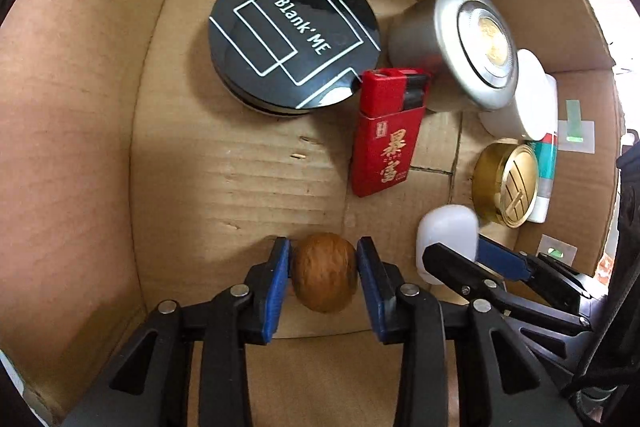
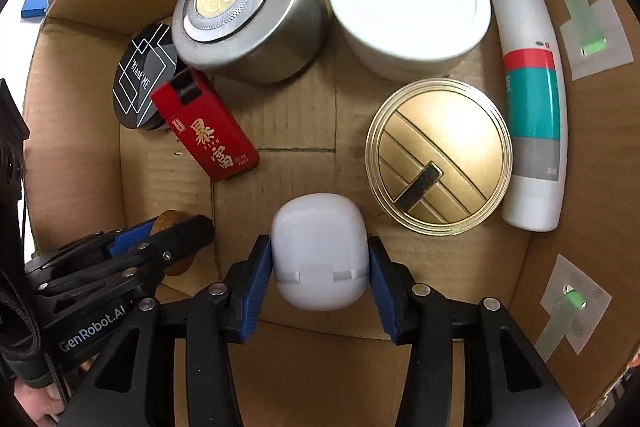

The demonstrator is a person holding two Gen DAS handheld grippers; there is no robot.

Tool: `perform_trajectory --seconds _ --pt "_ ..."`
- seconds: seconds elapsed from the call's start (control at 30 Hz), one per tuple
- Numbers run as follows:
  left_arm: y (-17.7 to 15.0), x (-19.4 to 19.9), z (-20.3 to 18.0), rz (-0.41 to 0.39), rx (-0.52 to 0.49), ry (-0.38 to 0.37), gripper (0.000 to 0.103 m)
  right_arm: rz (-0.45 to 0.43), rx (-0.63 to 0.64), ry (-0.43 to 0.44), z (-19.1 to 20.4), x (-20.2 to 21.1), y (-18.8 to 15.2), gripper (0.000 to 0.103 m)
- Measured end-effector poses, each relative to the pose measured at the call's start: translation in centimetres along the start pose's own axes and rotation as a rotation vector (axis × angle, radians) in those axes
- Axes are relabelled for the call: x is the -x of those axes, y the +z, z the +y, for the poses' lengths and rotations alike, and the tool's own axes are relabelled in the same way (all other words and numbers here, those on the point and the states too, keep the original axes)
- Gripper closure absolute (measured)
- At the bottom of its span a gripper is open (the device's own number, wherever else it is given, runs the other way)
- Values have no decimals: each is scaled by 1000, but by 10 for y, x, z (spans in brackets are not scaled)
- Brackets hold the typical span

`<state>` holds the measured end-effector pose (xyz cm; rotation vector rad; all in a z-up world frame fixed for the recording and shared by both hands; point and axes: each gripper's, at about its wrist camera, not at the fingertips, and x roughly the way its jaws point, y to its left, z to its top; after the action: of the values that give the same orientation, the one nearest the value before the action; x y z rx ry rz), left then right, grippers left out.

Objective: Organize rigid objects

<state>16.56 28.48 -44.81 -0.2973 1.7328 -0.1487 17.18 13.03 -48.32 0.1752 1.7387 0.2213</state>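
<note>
brown walnut-like nut (image 1: 324,271) | clamped over box floor || white rounded case (image 2: 319,251) | clamped, hinge nearest camera

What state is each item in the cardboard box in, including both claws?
Left claw: shut on walnut.
Right claw: shut on white case, lid closed.
Black round tin: closed, flat.
Silver tin: closed, tilted.
White jar: lidded, upright.
Gold compact: closed.
Red lighter: lying flat.
Tube: lying down.
</note>
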Motion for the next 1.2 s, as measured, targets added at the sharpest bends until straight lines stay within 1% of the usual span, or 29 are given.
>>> perform_trajectory --seconds 0.1,0.13,0.17,0.2,0.23,0.3,0.33,0.4,0.43,0.47,0.5,0.53,0.6,0.7,0.77,0.8,0.9,0.97,1.0,1.07,1.2 --pt "-2 3 0 -3 8 20 64 17 -4 0 -3 1 1 50" --pt "-2 5 2 -6 9 28 61 19 -3 -3 -4 1 1 47" --pt "-3 9 2 -14 11 46 54 15 -1 -14 -4 2 0 44" --pt "-2 13 5 -27 12 60 48 12 5 -24 -5 4 1 43" --pt "-4 18 5 -47 12 73 45 6 14 -34 -5 7 0 43" --pt "-11 30 2 -84 14 96 33 1 22 -41 -5 14 -3 41" --pt "-13 35 2 -96 14 97 31 -3 26 -49 -6 19 -5 37" --pt "-19 48 2 -132 15 102 19 -29 24 -61 -6 31 -7 30" --pt "-23 54 -1 -146 14 102 15 -46 25 -71 -6 38 -10 24" --pt "-27 62 -2 -165 10 83 3 -57 28 -75 -8 44 -12 19" --pt "-30 67 -4 -174 7 77 0 -69 32 -80 -9 50 -15 17" --pt "-34 73 -6 -187 1 81 0 -81 41 -79 -9 57 -19 15" --pt "-43 87 -15 -222 -22 112 0 -100 56 -92 -8 68 -25 14" --pt "-54 103 -25 -268 -37 138 0 -140 78 -112 -7 85 -37 13" --pt "-58 116 -30 -304 -50 153 0 -173 83 -125 -12 102 -42 2" --pt "-60 118 -31 -314 -52 160 0 -190 84 -137 -12 107 -45 0" --pt "-71 124 -40 -356 -66 179 0 -251 83 -184 -5 126 -60 0" --pt "-77 130 -46 -380 -74 184 0 -267 79 -194 -6 133 -65 0" --pt "-79 130 -49 -389 -75 185 0 -272 74 -188 -8 138 -67 0" --pt "-87 142 -52 -411 -76 183 0 -273 63 -176 -11 147 -72 0" --pt "-113 170 -64 -488 -100 179 0 -297 49 -148 -19 171 -95 0"
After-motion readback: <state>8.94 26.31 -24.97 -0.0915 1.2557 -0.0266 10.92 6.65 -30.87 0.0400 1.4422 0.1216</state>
